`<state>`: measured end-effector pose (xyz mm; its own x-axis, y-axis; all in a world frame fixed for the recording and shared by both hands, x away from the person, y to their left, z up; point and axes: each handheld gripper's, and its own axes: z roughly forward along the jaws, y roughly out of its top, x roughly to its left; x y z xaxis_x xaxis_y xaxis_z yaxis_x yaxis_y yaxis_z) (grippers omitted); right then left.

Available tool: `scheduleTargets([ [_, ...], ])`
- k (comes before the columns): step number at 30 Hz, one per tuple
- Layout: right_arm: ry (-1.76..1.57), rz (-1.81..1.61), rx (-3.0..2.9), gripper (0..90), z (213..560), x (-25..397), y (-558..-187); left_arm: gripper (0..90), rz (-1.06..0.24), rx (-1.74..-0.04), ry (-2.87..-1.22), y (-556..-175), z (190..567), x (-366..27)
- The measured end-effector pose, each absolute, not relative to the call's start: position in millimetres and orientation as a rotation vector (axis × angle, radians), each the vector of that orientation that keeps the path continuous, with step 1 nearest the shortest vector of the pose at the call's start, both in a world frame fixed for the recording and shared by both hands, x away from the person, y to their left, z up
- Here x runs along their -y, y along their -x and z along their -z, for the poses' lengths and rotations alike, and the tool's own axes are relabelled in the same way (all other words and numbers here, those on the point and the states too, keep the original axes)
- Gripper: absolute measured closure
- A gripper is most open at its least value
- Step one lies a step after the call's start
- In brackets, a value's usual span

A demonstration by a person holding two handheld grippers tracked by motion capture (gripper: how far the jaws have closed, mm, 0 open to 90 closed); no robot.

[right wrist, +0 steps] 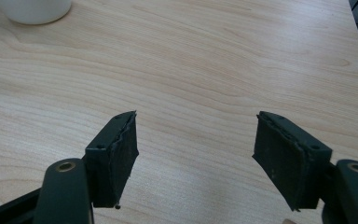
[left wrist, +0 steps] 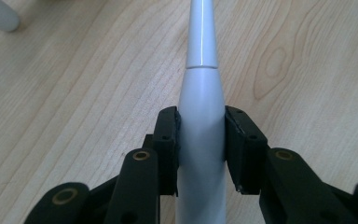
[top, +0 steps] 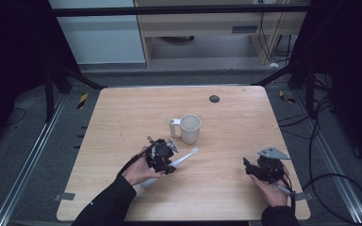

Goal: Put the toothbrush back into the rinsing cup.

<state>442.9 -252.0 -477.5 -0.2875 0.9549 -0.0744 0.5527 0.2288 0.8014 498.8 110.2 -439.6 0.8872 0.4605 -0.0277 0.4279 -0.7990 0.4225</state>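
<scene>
A white electric toothbrush (top: 183,158) lies low over the wooden table (top: 122,113), its head pointing up and right toward a white cup (top: 190,128). My left gripper (top: 162,157) is shut on the toothbrush's handle; in the left gripper view both pads (left wrist: 168,144) press the white body (left wrist: 201,116) from either side. My right gripper (top: 249,168) is held near the table's right front, open, with nothing between its pads (right wrist: 119,149). The cup's base (right wrist: 32,9) sits at the top left of the right gripper view.
A small white handle-like holder (top: 172,127) stands just left of the cup. A dark round grommet (top: 214,98) sits near the table's far edge. Cables trail on the floor at the right (top: 330,141). Bare wood lies between the two grippers.
</scene>
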Motion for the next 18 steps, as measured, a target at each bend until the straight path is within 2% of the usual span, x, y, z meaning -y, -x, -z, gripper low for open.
scheduleTargets([
  [7,-1.382,-0.907,-1.932,30.2,478,252,-443,66.9,-0.156,-0.675,-2.555,-494,421,-121],
  [18,-1.384,-0.903,-1.93,30.1,478,252,-443,66.9,-0.276,-0.733,-2.344,-488,389,-142],
])
